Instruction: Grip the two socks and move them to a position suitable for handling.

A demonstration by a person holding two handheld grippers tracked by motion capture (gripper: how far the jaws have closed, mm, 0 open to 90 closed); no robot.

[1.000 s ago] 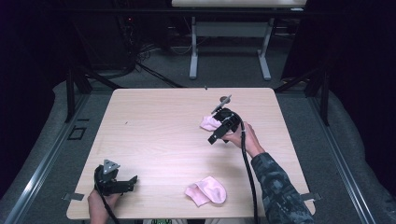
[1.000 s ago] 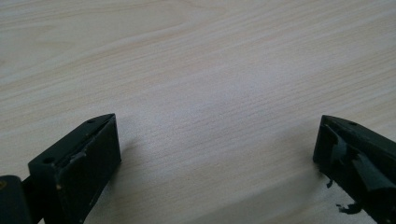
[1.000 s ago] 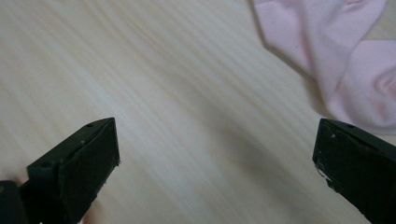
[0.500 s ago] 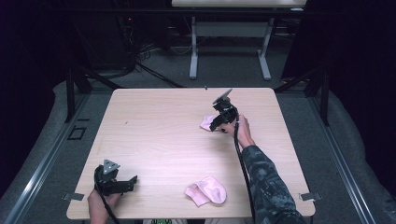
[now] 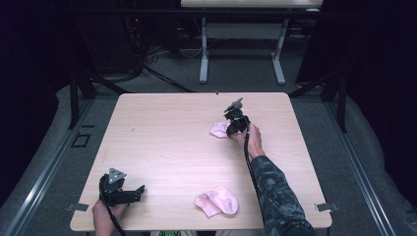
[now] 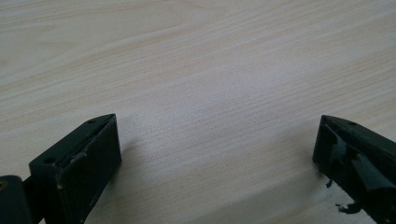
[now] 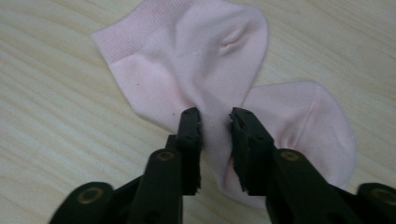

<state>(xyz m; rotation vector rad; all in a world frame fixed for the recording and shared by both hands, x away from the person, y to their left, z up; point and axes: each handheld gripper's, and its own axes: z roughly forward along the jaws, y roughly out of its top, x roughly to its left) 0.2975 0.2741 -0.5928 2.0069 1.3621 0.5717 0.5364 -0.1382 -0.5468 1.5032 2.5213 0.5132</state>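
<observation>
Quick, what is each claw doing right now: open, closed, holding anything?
Left claw: open, empty, over the bare table.
Right claw: has just been closing, pinching the pink sock.

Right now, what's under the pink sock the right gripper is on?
Bare wooden table shows all around the pink sock. The right gripper has been closing on a fold of it; the spot beneath the sock is covered.

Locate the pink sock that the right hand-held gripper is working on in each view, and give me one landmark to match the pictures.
High view: the far pink sock lies right of the table's middle, at the tip of the right hand-held gripper.
Left gripper view: not in it, bare wooden table between wide-apart jaws.
Right gripper view: the sock lies centre frame, a fold pinched between the jaws, which have just been closing.
Shared landmark: the pale wood-grain tabletop.
</observation>
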